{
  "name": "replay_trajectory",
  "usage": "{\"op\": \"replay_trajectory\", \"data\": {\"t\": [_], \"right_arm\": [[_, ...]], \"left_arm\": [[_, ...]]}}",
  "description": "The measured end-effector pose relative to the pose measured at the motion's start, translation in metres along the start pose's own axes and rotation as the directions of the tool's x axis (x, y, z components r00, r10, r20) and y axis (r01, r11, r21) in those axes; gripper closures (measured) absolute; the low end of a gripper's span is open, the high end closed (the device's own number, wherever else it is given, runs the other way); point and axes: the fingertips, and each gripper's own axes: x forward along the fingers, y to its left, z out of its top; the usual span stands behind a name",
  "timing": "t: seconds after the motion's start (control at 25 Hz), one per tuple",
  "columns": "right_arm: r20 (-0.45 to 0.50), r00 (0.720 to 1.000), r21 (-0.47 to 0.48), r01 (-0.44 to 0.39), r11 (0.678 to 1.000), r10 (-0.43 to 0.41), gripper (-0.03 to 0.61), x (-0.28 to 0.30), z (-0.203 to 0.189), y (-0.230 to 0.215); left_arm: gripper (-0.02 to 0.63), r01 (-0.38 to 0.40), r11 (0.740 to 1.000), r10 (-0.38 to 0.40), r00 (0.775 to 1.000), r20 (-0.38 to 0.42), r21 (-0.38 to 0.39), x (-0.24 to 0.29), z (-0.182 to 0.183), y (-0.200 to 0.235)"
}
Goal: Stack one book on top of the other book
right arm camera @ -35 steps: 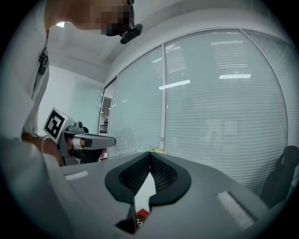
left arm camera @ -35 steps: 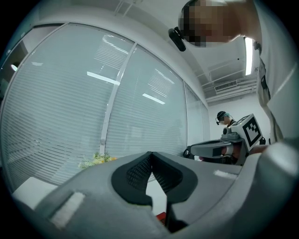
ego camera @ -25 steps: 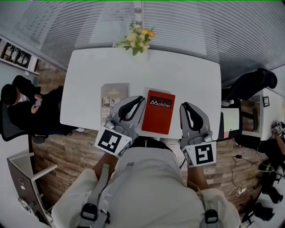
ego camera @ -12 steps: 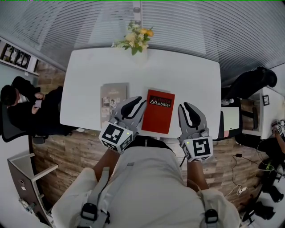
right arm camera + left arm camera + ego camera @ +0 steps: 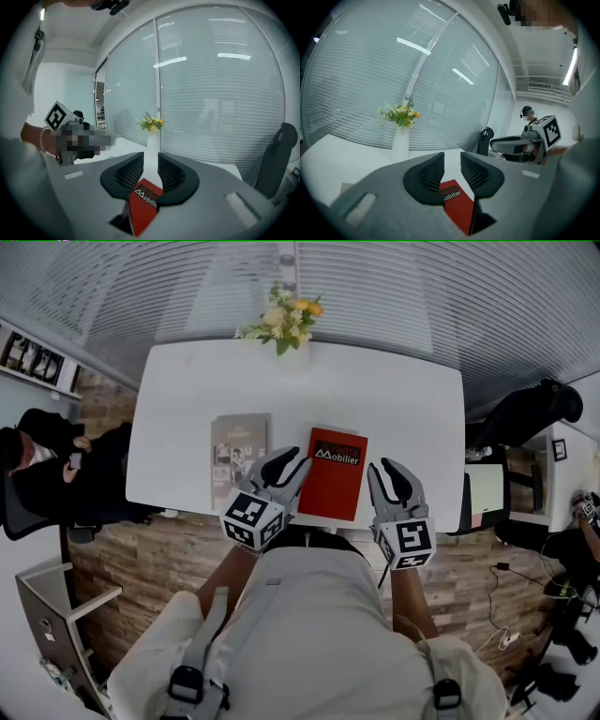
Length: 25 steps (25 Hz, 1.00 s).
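**Both grippers a little open beside the red book**

In the head view, we see the white table (image 5: 394, 399) with two books lying flat near its edge at six o'clock. The red book (image 5: 333, 474) is in the middle, and the grey book (image 5: 239, 448) lies just beside it at nine o'clock, apart from it. A vase of flowers (image 5: 286, 324) stands at the table's twelve o'clock edge. The left gripper (image 5: 293, 458) is over the nine o'clock edge of the red book. The right gripper (image 5: 389, 466) is at three o'clock of that book, near it but with a strip of table between them. A seated person (image 5: 42, 470) is far out at nine o'clock.

In the left gripper view, the left gripper (image 5: 452, 161) has its jaws a small way apart; they have just been opening. No thing stands between the pads. Through the gap, at six o'clock, we see the red book (image 5: 457, 204) lying on the table below. The vase of flowers (image 5: 400, 136) is at ten o'clock, and the right gripper (image 5: 520, 144) shows at three o'clock.

In the right gripper view, the right gripper (image 5: 151, 161) also has its jaws a little apart, and they too have just been opening. The pads hold nothing. The red book (image 5: 143, 208) appears below the gap at six o'clock, and the vase of flowers (image 5: 151, 129) stands beyond the gap at twelve o'clock.
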Motion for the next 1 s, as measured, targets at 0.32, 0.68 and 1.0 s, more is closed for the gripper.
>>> {"op": "replay_trajectory", "data": {"t": [0.32, 0.68, 1.0], "right_arm": [[-0.06, 0.998, 0.031, 0.009, 0.999, -0.007, 0.457, 0.009, -0.041, -0.005], [-0.149, 0.989, 0.068, 0.002, 0.998, 0.008, 0.408, 0.02, -0.088, -0.004], [-0.21, 0.977, 0.112, -0.006, 0.994, 0.029, 0.35, 0.027, -0.125, -0.004]], "left_arm": [[0.486, -0.004, 0.999, 0.001, 0.996, -0.085, -0.032, 0.011, -0.04, 0.009], [0.451, -0.023, 0.997, 0.011, 0.985, -0.17, -0.069, 0.021, -0.088, 0.021], [0.387, -0.033, 0.991, 0.0, 0.969, -0.248, -0.127, 0.03, -0.129, 0.03]]}}
